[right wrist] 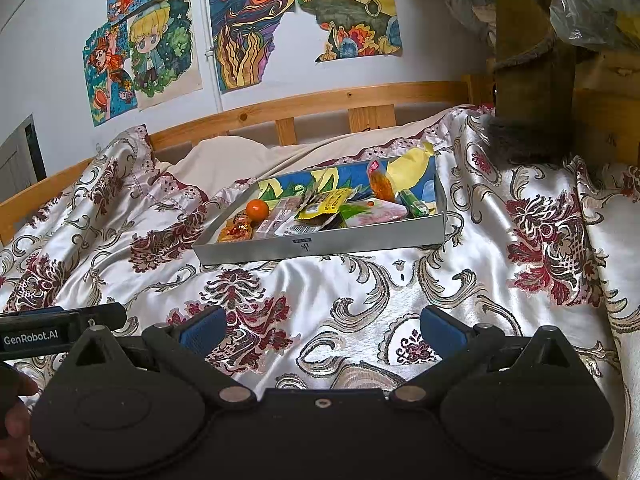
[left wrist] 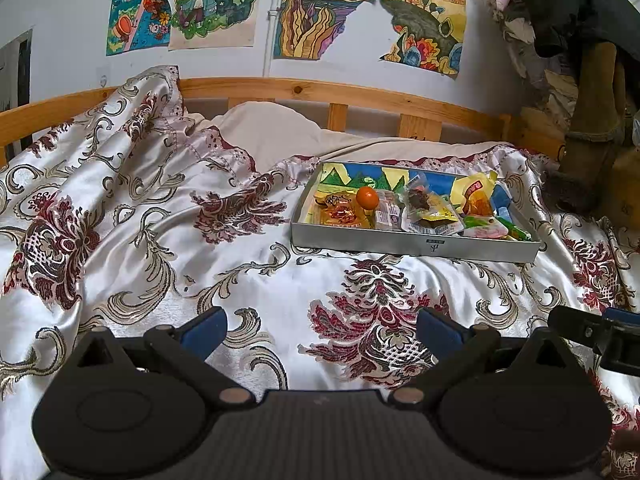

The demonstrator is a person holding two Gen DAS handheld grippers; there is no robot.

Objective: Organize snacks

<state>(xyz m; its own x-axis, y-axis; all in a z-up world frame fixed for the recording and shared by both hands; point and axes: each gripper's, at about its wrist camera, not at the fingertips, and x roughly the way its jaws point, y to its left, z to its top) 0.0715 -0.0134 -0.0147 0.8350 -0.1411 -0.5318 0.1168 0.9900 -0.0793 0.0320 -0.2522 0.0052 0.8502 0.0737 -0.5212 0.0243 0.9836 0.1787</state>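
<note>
A shallow grey box (left wrist: 416, 246) (right wrist: 320, 245) lies on the bed and holds several snack packets and a small orange fruit (left wrist: 367, 197) (right wrist: 257, 209). A yellow packet (left wrist: 474, 190) (right wrist: 412, 164) leans at its right end, with a green packet (left wrist: 514, 229) (right wrist: 414, 201) beside it. My left gripper (left wrist: 322, 330) is open and empty, low over the bedspread, well short of the box. My right gripper (right wrist: 322, 330) is open and empty, also short of the box. The right gripper shows at the left wrist view's right edge (left wrist: 600, 332), the left gripper at the right wrist view's left edge (right wrist: 60, 328).
A white satin bedspread with red floral pattern (left wrist: 160, 220) (right wrist: 520, 240) covers the bed. A wooden bed rail (left wrist: 304, 90) (right wrist: 320, 104) runs behind, under drawings on the wall. A wooden post with hanging clothes (left wrist: 592, 112) (right wrist: 536, 60) stands at the right.
</note>
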